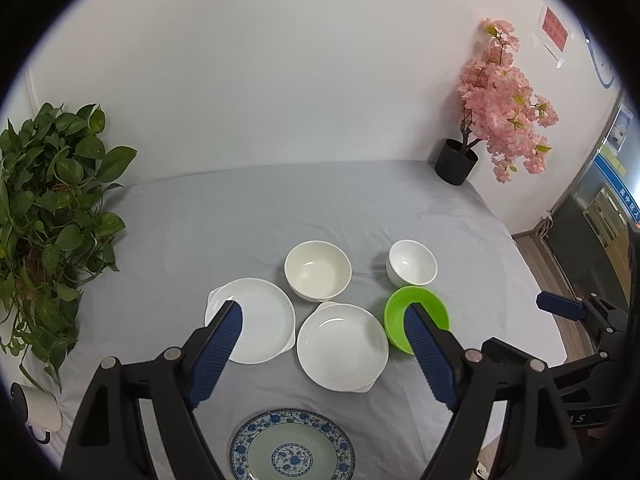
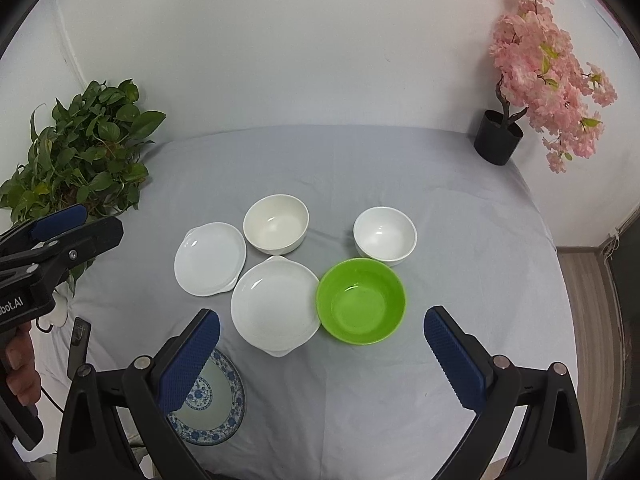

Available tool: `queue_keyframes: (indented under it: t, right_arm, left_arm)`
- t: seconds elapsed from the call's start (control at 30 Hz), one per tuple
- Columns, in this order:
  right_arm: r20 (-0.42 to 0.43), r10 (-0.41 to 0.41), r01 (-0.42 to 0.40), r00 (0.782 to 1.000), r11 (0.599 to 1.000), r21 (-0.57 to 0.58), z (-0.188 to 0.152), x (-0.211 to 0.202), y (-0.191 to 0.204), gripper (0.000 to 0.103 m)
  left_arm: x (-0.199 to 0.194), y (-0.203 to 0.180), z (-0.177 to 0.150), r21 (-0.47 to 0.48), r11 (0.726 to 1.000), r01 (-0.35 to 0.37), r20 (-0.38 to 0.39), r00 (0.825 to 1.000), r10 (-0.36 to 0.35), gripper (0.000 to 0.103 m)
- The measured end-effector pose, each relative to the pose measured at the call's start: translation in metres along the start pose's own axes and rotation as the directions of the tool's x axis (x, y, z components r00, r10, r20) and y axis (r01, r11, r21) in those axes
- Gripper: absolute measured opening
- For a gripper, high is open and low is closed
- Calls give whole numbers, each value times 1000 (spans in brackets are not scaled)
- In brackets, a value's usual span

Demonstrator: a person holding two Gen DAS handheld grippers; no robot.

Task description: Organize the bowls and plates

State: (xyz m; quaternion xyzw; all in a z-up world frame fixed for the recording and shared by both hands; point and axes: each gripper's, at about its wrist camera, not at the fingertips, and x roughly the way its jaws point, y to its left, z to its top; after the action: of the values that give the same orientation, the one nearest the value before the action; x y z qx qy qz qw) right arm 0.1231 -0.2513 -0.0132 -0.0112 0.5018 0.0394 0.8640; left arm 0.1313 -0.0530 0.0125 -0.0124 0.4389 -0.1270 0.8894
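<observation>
On the grey tablecloth (image 2: 400, 420), two white glazed plates (image 2: 211, 258), a blue-patterned plate (image 1: 292, 446), two white bowls (image 2: 276, 223) and a green plastic bowl (image 2: 361, 300) are spread. Both the left gripper (image 1: 322, 316) and right gripper (image 2: 322, 326) are held wide above them, empty. Glazed rims could slip from a shallow pinch.

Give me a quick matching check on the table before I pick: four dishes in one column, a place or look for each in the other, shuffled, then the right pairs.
Things:
1. green bowl
2. patterned plate
3. cream bowl
4. small white bowl

Descriptions:
A. blue floral rim, nearest the grippers
B. far side, beside the eared white plate
C. just behind the green bowl
D. brightly coloured, right of the deep white plate

Pairs: 1-D, 2-A, 3-B, 4-C
</observation>
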Motion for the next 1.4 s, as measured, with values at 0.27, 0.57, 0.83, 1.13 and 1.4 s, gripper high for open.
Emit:
queue_keyframes:
  t: [0.27,0.57,0.83,1.13,1.4]
  right_arm:
    - [-13,34,-34,999,999,-4,4,14,-5,103]
    - [-105,222,-200,969,962,187,-46,89,-37,103]
    - [-175,271,-190,946,907,376,-90,194,-44,96]
    - [-154,320,-210,935,848,486,-92,251,-37,83]
    - [-146,279,-154,949,816,557,-86,283,-39,38]
  left_arm:
    - [20,8,-11,-66,997,43,-78,996,-48,83]
    - [120,41,-51,-259,956,141,-275,938,-213,81]
    - [207,65,-87,-407,903,139,-366,881,-301,54]
    - [239,68,-103,-446,889,105,-385,874,-296,32]
    - [249,81,-103,-473,878,72,-378,884,-276,7]
